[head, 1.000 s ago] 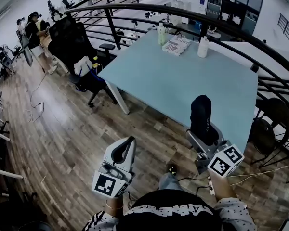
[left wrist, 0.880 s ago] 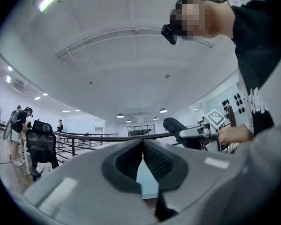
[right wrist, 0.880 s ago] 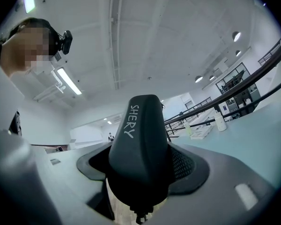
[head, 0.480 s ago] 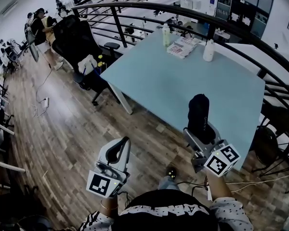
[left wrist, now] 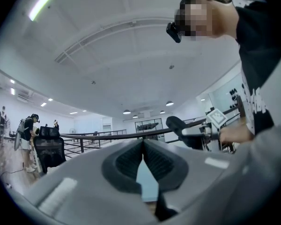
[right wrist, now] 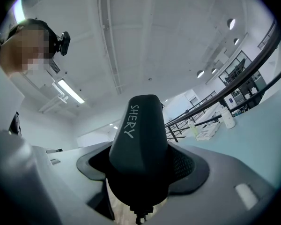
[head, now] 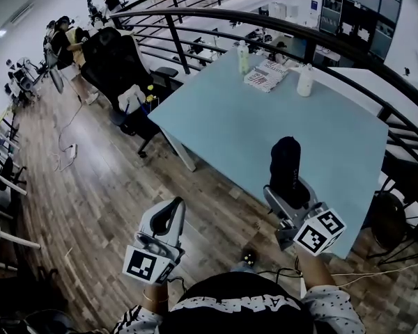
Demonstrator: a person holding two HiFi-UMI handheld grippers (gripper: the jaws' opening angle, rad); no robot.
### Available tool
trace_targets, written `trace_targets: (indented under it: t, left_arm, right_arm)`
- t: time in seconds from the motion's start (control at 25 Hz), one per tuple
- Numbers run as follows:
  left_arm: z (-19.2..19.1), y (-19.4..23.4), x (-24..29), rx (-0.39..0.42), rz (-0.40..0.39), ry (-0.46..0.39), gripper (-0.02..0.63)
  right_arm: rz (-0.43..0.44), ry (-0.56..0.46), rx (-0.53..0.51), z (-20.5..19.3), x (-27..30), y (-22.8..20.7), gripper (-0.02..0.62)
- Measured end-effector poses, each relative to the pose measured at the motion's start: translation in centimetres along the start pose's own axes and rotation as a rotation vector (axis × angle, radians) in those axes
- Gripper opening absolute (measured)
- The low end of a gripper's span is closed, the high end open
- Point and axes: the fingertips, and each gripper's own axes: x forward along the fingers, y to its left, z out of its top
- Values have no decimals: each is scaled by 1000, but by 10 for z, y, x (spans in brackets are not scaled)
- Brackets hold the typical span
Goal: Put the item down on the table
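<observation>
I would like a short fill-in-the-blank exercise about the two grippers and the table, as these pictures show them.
1. The right gripper is shut on the black case, whose white letters read ___.
2. The left gripper has its fingers together and holds ___.
3. On the far side of the table, ___ bottles stand near a printed packet.

Missing words: SHERY; nothing; two.
</observation>
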Motion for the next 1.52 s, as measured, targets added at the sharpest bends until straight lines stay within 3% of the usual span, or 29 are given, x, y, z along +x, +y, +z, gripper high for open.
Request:
trace_targets:
  t: [0.16,0.8,1.28,1.52]
  left_arm:
    - [-2,-6,12,-3,8,34,0]
    - [-8,0,43,-14,-25,-3,0]
    - [-15,51,111,-26,-80,-62,0]
    - [-28,76,143,-48,-100,-41,0]
  right_arm:
    - [11,-9,8,9,0,-12,347]
    - [-4,-1,-19,13,5,-26,347]
    - [-56,-8,-53,32,61,-58,347]
    - [-73,-13,-38,34,94,-79,347]
